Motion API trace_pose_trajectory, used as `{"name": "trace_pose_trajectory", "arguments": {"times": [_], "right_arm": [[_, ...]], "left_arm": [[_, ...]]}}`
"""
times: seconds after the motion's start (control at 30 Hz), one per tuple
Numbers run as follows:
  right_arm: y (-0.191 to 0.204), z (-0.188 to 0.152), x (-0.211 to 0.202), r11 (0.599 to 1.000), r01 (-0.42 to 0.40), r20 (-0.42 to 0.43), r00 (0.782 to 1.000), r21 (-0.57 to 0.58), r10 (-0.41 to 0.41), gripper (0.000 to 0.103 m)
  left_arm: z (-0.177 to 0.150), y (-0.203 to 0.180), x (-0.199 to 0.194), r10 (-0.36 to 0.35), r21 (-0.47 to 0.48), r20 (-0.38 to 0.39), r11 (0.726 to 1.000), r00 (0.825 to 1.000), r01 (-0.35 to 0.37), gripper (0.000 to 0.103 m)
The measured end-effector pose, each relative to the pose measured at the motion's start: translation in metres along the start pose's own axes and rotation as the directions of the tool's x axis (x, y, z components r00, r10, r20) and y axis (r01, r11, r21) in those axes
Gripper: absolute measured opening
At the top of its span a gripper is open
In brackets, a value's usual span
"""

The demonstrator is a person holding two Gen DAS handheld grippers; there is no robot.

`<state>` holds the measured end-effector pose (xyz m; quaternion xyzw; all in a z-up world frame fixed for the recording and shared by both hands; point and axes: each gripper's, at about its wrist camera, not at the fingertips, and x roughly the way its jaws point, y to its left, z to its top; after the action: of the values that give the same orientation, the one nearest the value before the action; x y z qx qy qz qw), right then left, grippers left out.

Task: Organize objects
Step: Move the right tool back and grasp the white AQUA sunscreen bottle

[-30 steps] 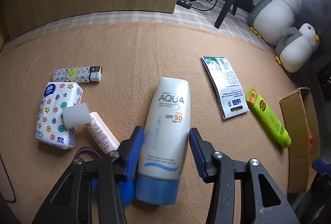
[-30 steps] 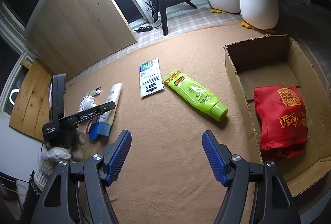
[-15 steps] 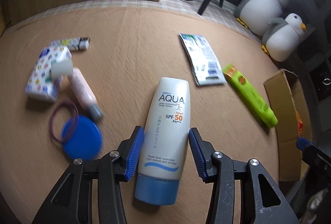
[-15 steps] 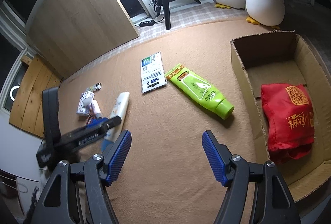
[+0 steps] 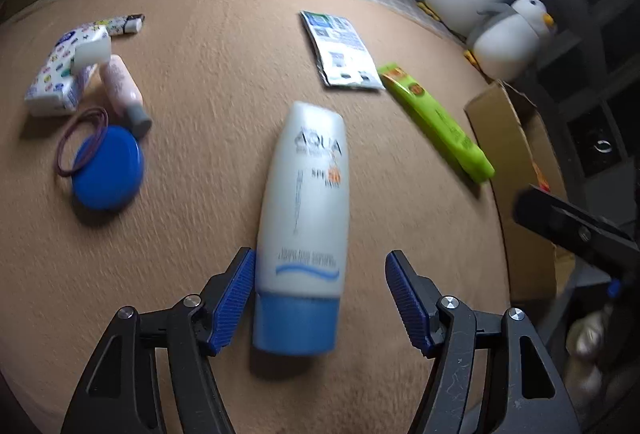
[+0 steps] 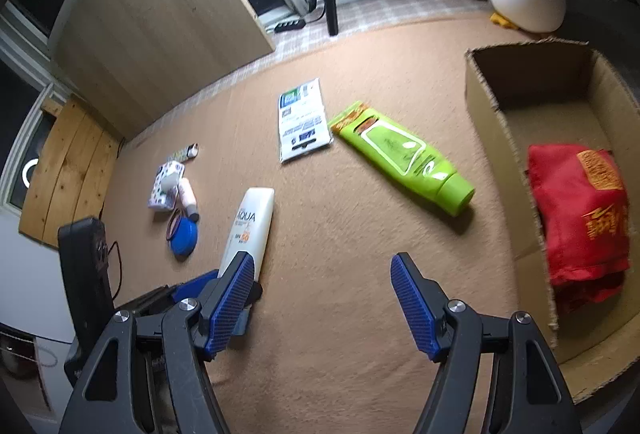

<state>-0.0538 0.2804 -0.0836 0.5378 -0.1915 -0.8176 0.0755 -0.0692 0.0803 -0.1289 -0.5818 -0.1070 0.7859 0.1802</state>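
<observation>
We have the left gripper spread wide around the sunscreen bottle, which lies flat on the tan cloth in the lower middle of the left wrist frame, blue cap toward us. The left pad looks to touch the bottle's side near the cap, while the right pad stands apart from it, so nothing is pinched yet. The frame is smeared, so we cannot tell whether the bottle sits square between the pads.

The risks we see from here:
- Closing off-centre: with only one pad against it, the bottle could be shoved sideways or swing about its cap rather than be caught.
- A slippery, rounded plastic body near the cap could squirt out forward as the pads squeeze.
- Gripped at the cap end, the long body may droop and drag on the cloth when lifted.

Our right gripper is also spread and holds nothing, low in the right wrist frame above bare cloth. The cardboard box sits at the right edge there, with a red bag already inside. The green tube lies between the bottle and the box, so a low carry could knock it. The two grippers are close together, and could bump.
</observation>
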Motion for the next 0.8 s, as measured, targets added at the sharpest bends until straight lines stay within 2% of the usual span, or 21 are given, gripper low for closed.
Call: {"name": "trace_pose_trajectory", "arguments": {"times": [0.17,0.37,0.47,0.67,0.8], "right_arm": [[0.005,-0.002,0.019,1.000,-0.027,-0.054,0.998,-0.003,0.027,0.068],[0.019,-0.001,0.049,0.997,-0.067,-0.137,0.989,-0.023,0.064,0.068],[0.026,0.001,0.063,0.996,-0.083,-0.169,0.983,-0.038,0.075,0.068],[0.034,0.000,0.087,0.991,-0.126,-0.244,0.963,-0.037,0.113,0.067],[0.038,0.000,0.096,0.988,-0.152,-0.265,0.954,-0.034,0.137,0.061]], "left_arm": [[-0.011,-0.002,0.000,-0.061,0.000,-0.015,0.998,0.998,0.061,0.069],[-0.014,-0.002,-0.002,-0.076,0.007,-0.009,0.997,0.997,0.076,0.069],[-0.014,0.002,-0.002,-0.081,-0.001,-0.005,0.997,0.997,0.081,0.063],[-0.011,0.008,-0.002,-0.093,-0.014,0.000,0.996,0.996,0.093,0.059],[-0.009,0.011,-0.002,-0.098,-0.020,0.000,0.995,0.995,0.098,0.053]]}}
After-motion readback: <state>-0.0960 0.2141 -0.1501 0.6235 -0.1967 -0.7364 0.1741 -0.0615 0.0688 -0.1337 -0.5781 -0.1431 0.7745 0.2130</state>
